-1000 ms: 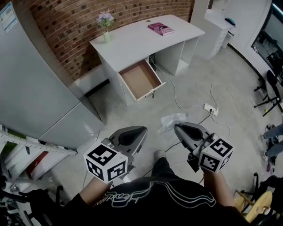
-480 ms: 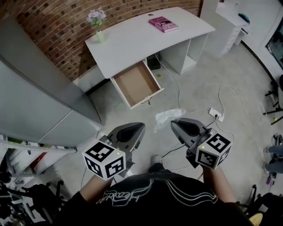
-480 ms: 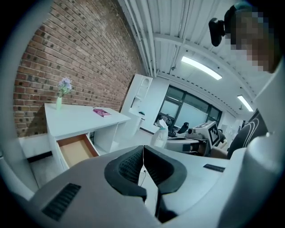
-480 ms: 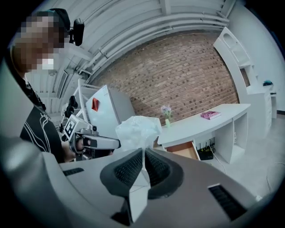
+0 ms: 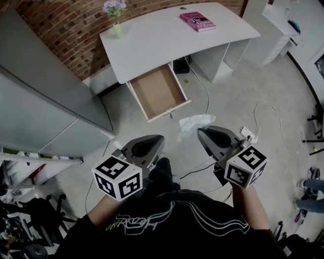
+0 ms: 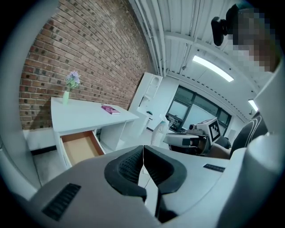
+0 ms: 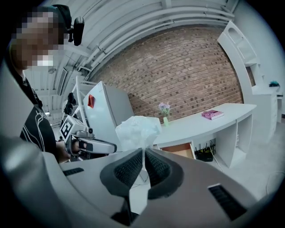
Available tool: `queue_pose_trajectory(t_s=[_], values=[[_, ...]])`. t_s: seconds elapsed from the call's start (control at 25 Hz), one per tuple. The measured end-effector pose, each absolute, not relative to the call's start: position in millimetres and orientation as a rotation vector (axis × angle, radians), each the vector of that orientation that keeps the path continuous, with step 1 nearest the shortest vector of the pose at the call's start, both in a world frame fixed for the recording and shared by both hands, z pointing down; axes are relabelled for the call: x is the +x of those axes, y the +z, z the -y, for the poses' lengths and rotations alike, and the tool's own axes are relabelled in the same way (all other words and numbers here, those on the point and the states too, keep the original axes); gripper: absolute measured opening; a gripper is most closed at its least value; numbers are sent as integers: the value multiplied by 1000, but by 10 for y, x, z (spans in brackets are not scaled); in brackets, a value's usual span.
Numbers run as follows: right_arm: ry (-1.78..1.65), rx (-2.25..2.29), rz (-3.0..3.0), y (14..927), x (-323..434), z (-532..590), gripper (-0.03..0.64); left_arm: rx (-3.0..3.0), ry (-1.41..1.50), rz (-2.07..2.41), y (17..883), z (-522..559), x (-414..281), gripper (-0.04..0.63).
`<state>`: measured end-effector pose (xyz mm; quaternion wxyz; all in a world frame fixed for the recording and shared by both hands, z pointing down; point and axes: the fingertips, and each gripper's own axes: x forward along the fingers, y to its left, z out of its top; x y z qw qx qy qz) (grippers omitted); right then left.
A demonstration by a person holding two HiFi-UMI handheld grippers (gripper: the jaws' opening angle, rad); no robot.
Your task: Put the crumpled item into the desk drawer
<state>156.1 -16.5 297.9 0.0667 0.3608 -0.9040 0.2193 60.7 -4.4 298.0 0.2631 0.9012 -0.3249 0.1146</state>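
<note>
The crumpled item (image 7: 138,129), a pale, thin wad like tissue or soft film with creased, faceted folds, is being pinched at its lower edge by the right gripper (image 7: 143,155), whose ribbed black pads are pressing together on it. Most of the wad is billowing out beyond the claw's tip, probably because so light and limp a thing needs only a corner grip. The left gripper (image 6: 143,153) is riding beside it with its jaws closed on nothing, seemingly spare. Ahead of and below both claws, the desk drawer (image 5: 158,92) is standing pulled out, its flat brown bottom bare. Beyond it, the smooth white desk (image 5: 162,40) is bearing a pink book (image 5: 197,22) and a vase of flowers (image 5: 115,15).
</note>
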Motion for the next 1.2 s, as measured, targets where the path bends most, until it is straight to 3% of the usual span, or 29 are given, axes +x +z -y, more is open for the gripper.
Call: queue_pose_trajectory(t_s=[0.68,1.2], values=[[729,996,2567,3701,1088,2160,46,2296,380,925,3930,1916,97,23],[718,877,2406,4994,667,3108,46,2162,383,981,4912,2620,-296,23]])
